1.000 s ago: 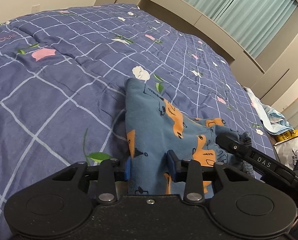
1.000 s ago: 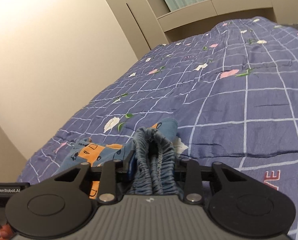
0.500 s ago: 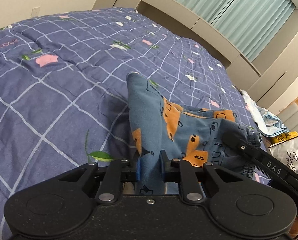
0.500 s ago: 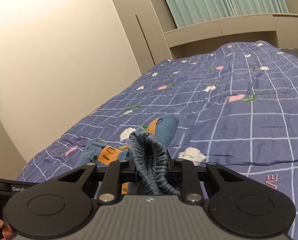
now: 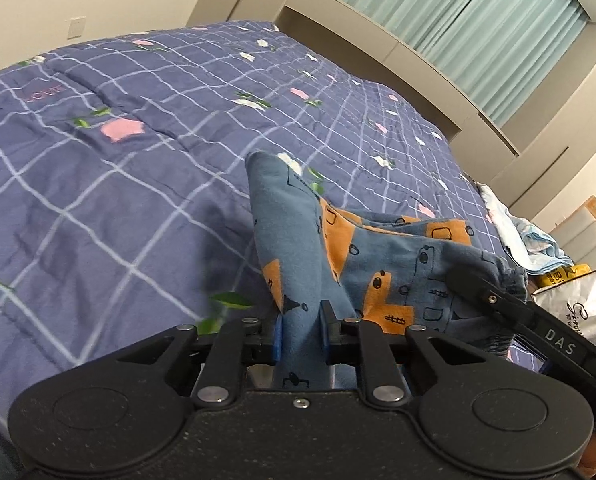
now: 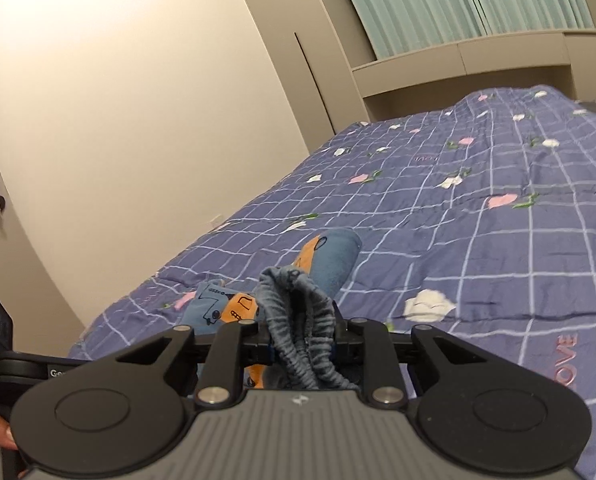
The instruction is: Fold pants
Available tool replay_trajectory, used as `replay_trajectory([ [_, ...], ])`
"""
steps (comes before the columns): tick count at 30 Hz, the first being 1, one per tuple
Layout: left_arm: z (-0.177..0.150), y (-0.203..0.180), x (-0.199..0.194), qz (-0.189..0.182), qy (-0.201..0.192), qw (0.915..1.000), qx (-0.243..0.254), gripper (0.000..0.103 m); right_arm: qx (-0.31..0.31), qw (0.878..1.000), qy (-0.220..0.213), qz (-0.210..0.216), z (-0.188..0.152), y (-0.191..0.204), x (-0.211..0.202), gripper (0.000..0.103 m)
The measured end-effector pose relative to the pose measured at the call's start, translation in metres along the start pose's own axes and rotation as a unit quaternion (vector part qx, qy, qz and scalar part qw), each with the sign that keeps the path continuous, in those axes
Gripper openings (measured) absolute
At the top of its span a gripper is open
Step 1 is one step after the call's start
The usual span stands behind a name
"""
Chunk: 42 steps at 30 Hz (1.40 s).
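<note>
Small blue pants (image 5: 298, 236) with orange printed patches hang between my two grippers above the bed. My left gripper (image 5: 301, 332) is shut on a plain blue fold of a leg. My right gripper (image 6: 304, 340) is shut on the gathered elastic waistband (image 6: 298, 312); its black body also shows in the left wrist view (image 5: 510, 316) at the right. One leg end (image 6: 334, 256) points away over the quilt. The pants' lower part is hidden behind the gripper bodies.
A purple-blue checked quilt (image 5: 117, 160) with flower prints covers the bed (image 6: 498, 240). Light clothes (image 5: 538, 240) and a white bag (image 5: 578, 304) lie at the bed's right side. A beige wall (image 6: 137, 120) and curtained window ledge (image 6: 458, 64) bound the bed.
Both grippers have closed tighter on the pants and lifted them off the quilt. Both views have tilted upward, showing more wall and curtain.
</note>
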<state>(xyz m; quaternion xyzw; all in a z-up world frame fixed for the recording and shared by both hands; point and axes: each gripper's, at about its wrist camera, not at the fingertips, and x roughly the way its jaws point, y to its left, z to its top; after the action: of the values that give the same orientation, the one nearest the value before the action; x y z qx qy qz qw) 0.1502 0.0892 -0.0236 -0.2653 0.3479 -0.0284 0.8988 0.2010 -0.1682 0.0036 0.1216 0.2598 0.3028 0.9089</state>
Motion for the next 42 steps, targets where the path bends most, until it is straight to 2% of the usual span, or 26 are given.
replay_trajectory([
  [6,0.013,0.021,-0.010,0.018,-0.014,0.9997,-0.009,0.018,-0.002,1.000,0.008,0.020,-0.001,0.016,0.016,0.024],
  [11,0.043,0.035,-0.005,0.027,-0.033,0.9991,0.007,0.018,-0.003,1.000,0.003,0.028,0.012,0.028,0.045,0.024],
  [17,0.089,0.045,0.022,0.022,-0.049,0.9982,0.026,0.018,0.012,1.000,-0.002,0.020,0.039,0.027,0.089,0.024],
  [24,0.124,0.059,0.065,0.011,-0.036,0.9990,0.024,0.018,0.031,0.999,0.008,-0.006,0.058,0.011,0.136,0.025],
  [30,0.128,0.070,0.090,0.016,-0.019,0.9996,0.016,0.019,0.036,0.998,0.036,-0.029,0.054,-0.003,0.164,0.025],
  [42,0.126,0.076,0.096,0.024,-0.016,0.9995,0.013,0.021,0.042,0.996,0.049,-0.055,0.045,-0.011,0.175,0.029],
])
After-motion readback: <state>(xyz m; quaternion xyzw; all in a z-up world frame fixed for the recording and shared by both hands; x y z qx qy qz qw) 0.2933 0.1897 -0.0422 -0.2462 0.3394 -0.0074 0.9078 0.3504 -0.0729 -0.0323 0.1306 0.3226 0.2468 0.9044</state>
